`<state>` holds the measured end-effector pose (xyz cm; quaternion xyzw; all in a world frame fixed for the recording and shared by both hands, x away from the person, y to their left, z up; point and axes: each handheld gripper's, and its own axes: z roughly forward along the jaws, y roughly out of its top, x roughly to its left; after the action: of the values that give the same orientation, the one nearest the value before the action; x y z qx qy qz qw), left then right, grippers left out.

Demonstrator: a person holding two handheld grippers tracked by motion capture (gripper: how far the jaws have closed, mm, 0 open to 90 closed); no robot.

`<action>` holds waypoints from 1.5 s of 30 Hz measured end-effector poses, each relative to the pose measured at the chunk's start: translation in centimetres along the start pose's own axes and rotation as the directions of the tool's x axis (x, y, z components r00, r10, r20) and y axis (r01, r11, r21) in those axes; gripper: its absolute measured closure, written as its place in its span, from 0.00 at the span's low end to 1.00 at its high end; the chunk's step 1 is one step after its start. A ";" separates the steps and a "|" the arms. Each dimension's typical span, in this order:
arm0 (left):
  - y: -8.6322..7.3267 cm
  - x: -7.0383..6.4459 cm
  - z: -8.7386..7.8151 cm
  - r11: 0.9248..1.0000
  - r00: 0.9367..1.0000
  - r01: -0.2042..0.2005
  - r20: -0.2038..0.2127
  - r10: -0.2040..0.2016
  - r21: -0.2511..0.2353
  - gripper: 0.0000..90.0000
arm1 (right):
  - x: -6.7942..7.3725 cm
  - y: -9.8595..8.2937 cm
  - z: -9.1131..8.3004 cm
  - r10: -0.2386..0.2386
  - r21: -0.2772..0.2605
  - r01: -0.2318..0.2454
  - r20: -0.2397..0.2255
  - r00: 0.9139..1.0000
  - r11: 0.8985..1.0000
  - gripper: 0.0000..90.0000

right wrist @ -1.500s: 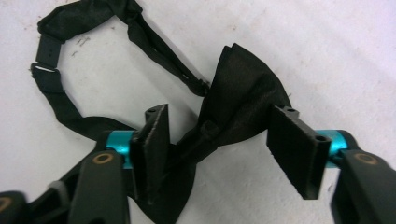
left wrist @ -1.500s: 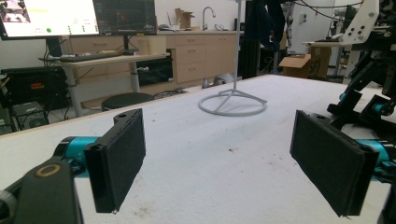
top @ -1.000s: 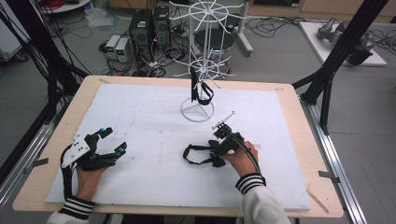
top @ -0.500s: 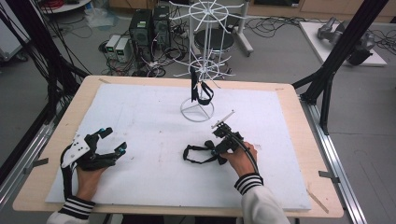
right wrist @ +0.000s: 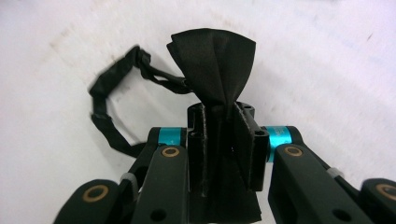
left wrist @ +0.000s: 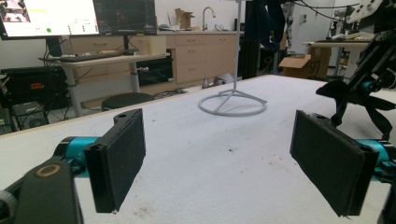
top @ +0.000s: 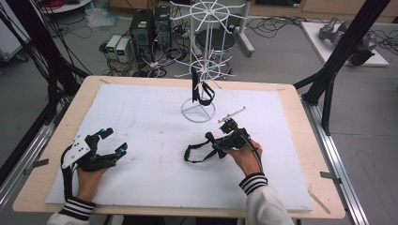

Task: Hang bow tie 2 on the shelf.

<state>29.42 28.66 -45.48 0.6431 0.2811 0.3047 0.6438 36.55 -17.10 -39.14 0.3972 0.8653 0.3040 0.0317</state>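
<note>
A black bow tie with a thin strap loop is pinched at its middle by my right gripper, which is shut on it. From above, that gripper sits low over the white sheet right of centre, and the bow tie's strap trails left on the sheet. My left gripper rests near the front left with its jaws wide apart and nothing between them. Its pads frame bare sheet in the left gripper view.
A white wire rack stands on its ring base at the back centre, with a second black bow tie hanging on a low arm. The rack's base shows ahead of the left jaws. The white sheet covers a wooden table.
</note>
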 end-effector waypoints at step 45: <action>0.0 0.0 0.0 1.000 1.000 0.003 -0.002 -0.003 -0.004 0.21 | -0.7 0.1 -6.8 -0.067 -0.553 0.056 0.000 0.998 0.831 0.85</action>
<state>29.39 28.65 -45.50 0.6412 0.2820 0.3049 0.6452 35.08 -20.96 -33.75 0.3400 0.7533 0.5436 0.1463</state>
